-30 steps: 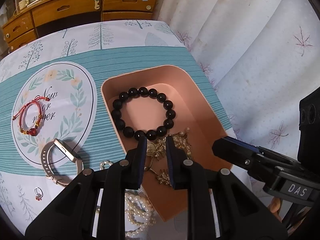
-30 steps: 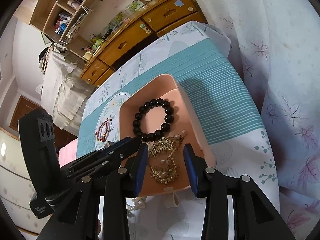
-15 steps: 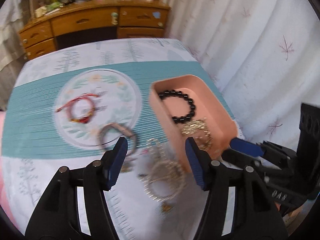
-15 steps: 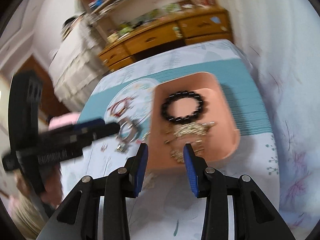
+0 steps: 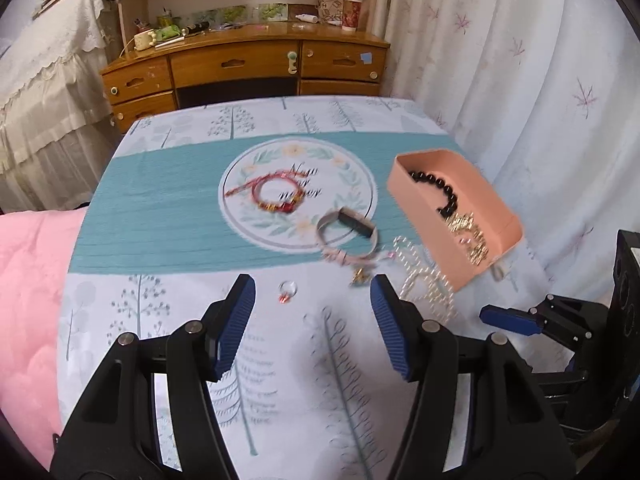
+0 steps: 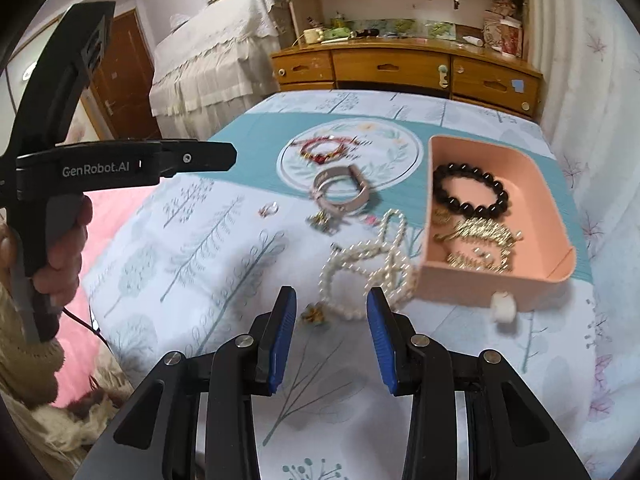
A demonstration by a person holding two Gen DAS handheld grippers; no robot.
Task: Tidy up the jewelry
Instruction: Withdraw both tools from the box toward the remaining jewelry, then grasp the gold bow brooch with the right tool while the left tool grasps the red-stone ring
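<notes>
Pearl necklace (image 6: 370, 266): lying loose on the tablecloth, touching the pink tray (image 6: 558, 216) wall. We are holding the right gripper (image 6: 331, 316) nearer, jaws wide, empty, strand directly ahead. Left gripper (image 5: 312, 312): hanging wide, empty, farther left.

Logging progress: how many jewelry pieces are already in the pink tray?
2 for sure: a black bead bracelet at the far end of the pink tray and a gold chain piece nearer the front. The gold tangle may be more than one item.

Wooden dresser (image 5: 244, 68) behind the table; floral curtain (image 5: 520, 80) right; lace-draped furniture (image 6: 212, 60) left.
</notes>
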